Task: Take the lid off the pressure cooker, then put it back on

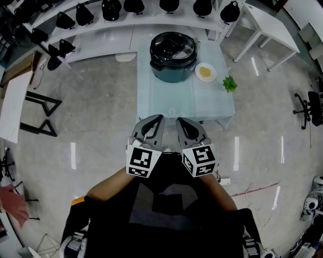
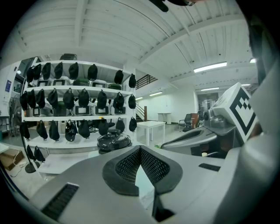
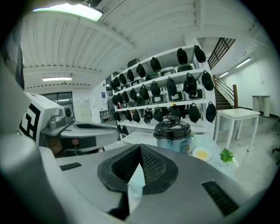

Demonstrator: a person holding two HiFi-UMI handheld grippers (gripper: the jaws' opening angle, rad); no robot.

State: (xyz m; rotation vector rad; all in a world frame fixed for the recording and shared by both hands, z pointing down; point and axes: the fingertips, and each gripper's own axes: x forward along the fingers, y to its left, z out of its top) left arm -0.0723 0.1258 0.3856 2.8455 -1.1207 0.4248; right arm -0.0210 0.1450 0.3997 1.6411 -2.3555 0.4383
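Observation:
The pressure cooker (image 1: 173,63) stands at the far end of a pale table (image 1: 166,101), with its black lid (image 1: 173,48) on it. Both grippers hang side by side in front of the table's near edge, well short of the cooker. My left gripper (image 1: 158,119) is shut and holds nothing, and so is my right gripper (image 1: 180,122). In the left gripper view the shut jaw tips (image 2: 140,148) point just right of the cooker (image 2: 113,141). In the right gripper view the tips (image 3: 140,148) sit left of the cooker (image 3: 175,134).
A small plate of yellow food (image 1: 205,72) and a little green plant (image 1: 230,83) sit on the table right of the cooker. Shelves of black items (image 1: 126,7) run along the back. A white table (image 1: 267,25) stands back right, a black frame (image 1: 43,113) left.

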